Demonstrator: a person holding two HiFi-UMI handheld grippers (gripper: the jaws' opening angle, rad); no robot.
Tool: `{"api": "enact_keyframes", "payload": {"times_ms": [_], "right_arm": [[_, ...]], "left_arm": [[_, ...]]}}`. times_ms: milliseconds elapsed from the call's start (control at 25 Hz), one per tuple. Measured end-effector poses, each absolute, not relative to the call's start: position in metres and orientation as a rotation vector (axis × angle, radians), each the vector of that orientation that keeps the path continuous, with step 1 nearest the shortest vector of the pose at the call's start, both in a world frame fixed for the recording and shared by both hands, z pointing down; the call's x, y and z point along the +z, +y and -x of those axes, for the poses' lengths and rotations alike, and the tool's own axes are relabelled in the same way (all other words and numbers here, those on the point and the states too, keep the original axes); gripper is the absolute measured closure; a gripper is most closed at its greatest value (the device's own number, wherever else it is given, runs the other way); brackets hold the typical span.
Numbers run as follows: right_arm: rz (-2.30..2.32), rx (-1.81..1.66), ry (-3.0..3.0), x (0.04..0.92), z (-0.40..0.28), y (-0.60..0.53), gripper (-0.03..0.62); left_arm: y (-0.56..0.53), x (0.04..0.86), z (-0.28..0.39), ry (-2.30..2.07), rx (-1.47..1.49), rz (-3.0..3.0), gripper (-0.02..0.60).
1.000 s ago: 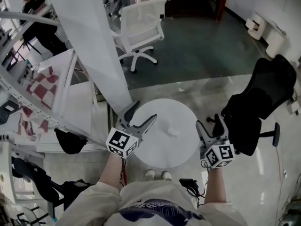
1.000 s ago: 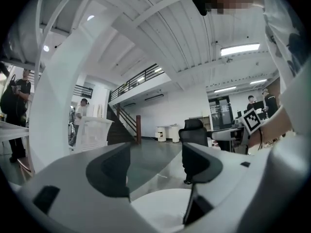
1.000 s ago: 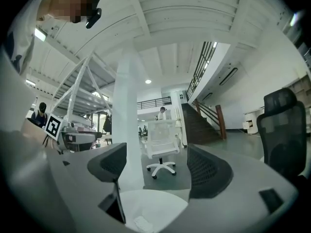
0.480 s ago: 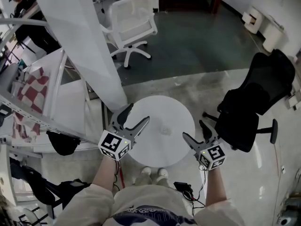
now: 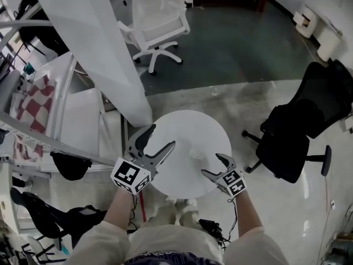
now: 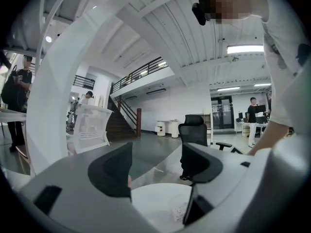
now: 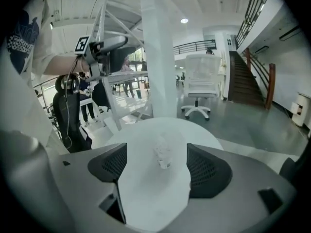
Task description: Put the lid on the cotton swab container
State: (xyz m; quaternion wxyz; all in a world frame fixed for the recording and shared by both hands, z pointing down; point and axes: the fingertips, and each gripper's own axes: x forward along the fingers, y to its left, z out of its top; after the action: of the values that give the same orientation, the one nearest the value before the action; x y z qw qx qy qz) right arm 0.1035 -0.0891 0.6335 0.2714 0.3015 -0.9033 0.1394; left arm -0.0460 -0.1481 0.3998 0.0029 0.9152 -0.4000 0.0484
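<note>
Sitting near the middle of the round white table, the cotton swab container is a small clear thing, too small to show whether its lid is on. The right gripper points at it from just beside, jaws wide apart and empty, the container lined up with the gap ahead of the fingertips. The left gripper hangs over the table's left edge, well apart from it, jaws spread wide and holding nothing.

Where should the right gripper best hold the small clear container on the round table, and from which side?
Probably by its two side walls, near mid-height, coming in level from the person's edge of the table. The container stands alone, seemingly upright, centred ahead of the open jaws of the right gripper.
</note>
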Motion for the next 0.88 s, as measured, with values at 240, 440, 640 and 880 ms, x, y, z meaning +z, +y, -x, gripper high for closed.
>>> {"api": "enact_keyframes", "payload": {"times_ms": [240, 440, 640, 880], "right_arm": [[-0.715, 0.442, -2.378, 0.693, -0.086, -0.109, 0.201], [-0.658, 0.449, -2.357, 0.723, -0.072, -0.120, 0.218], [-0.619, 0.430, -2.352, 0.738, -0.060, -0.127, 0.237], [-0.625, 0.373, -2.351, 0.748, -0.058, -0.135, 0.342]], "left_arm": [[-0.154, 0.408, 0.044, -1.295, 0.137, -2.819, 0.265], [-0.157, 0.415, 0.049, -1.320, 0.173, -2.810, 0.265], [-0.165, 0.424, 0.061, -1.363, 0.187, -2.780, 0.265], [-0.169, 0.429, 0.064, -1.385, 0.210, -2.759, 0.265]]}}
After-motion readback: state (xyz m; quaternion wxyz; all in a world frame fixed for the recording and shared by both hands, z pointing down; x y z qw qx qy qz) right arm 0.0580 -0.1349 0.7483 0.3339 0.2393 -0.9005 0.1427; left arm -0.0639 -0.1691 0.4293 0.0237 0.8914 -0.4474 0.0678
